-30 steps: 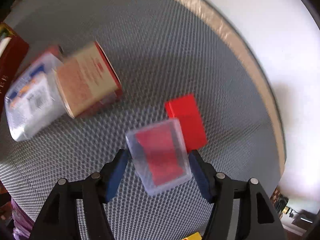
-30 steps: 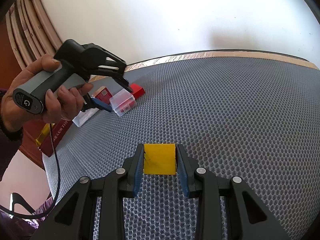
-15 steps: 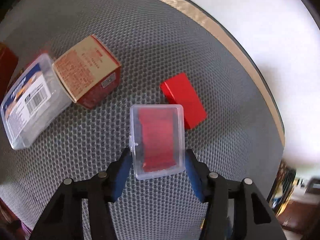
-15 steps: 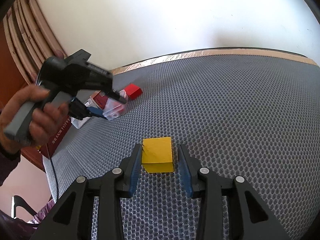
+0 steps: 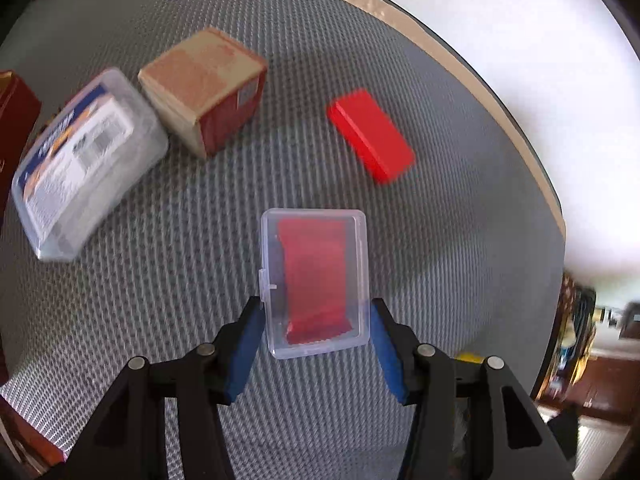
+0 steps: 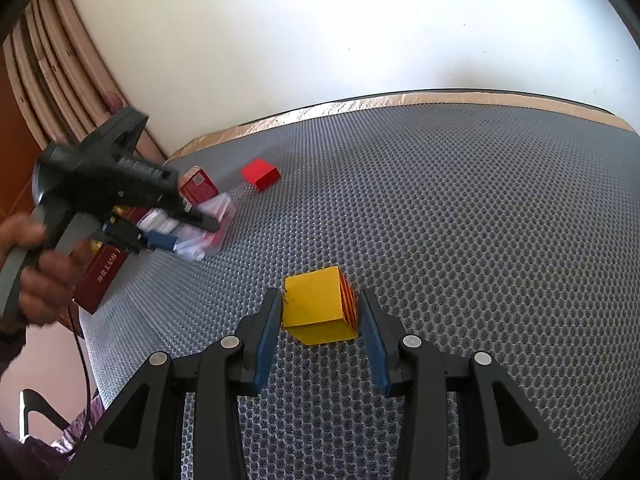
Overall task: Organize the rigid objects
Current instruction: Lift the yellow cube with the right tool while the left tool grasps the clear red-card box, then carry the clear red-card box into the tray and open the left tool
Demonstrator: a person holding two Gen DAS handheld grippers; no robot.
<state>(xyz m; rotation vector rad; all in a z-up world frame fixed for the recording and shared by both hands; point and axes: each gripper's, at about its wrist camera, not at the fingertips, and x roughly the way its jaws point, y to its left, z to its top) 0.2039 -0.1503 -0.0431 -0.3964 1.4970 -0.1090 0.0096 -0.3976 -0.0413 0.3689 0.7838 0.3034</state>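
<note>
My left gripper (image 5: 316,334) is shut on a clear plastic case (image 5: 314,280) with a red insert, held above the grey mesh table (image 5: 200,320). A red block (image 5: 370,134) lies beyond it to the right. My right gripper (image 6: 318,320) is open around a yellow cube (image 6: 318,306) that rests on the table; its left pad touches the cube and a gap shows on the right. The left gripper (image 6: 188,236) with its case also shows in the right wrist view at left.
A tan-topped red carton (image 5: 206,88) and a clear labelled box (image 5: 84,160) lie at the table's left. A dark red box (image 6: 102,280) lies at the left table edge. A white wall (image 6: 340,32) stands behind the table's taped rim (image 6: 400,102).
My left gripper has pulled back and toward the table's near side with the clear case. My right gripper has opened off the yellow cube, which now sits turned on the table.
</note>
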